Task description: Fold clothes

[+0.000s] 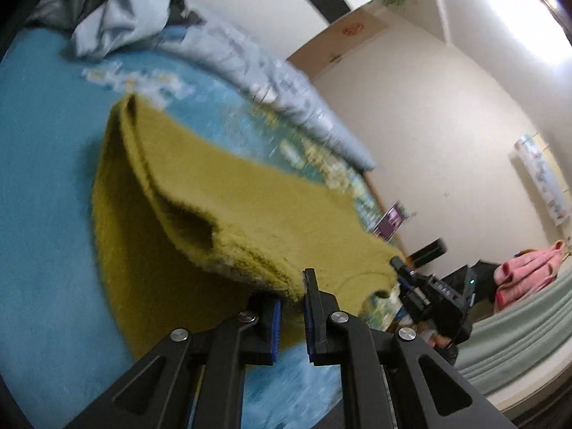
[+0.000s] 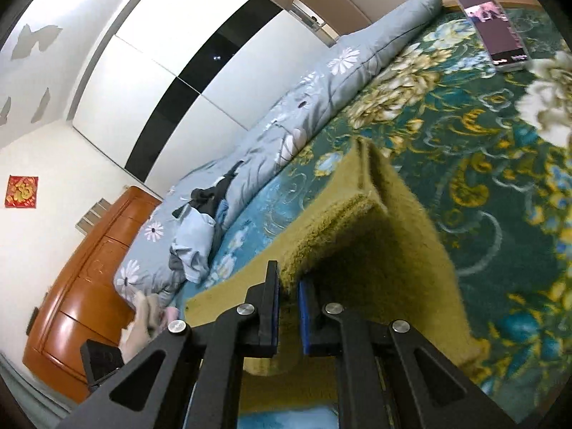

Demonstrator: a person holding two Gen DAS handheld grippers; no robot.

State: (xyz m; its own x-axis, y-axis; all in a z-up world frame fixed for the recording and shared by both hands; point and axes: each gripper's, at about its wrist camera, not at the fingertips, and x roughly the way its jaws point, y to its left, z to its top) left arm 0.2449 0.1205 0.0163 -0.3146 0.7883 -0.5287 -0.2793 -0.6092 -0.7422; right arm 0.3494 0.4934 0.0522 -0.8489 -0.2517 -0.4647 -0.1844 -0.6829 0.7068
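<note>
While both grippers pinch the mustard sweater (image 1: 221, 196) — left gripper (image 1: 291, 307) and right gripper (image 2: 289, 296), fingers narrow on its edge — it hangs lifted over the bed (image 1: 43, 136). Keep both grips level; lay edge onto edge, no slack.

Garment (image 2: 375, 250) on bedspread (image 2: 500, 186); rolled quilt (image 2: 321, 96) behind; phone (image 2: 493, 32) far right.

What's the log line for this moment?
left tool: shut on sweater | right tool: shut on sweater | edge lifted over bed
</note>
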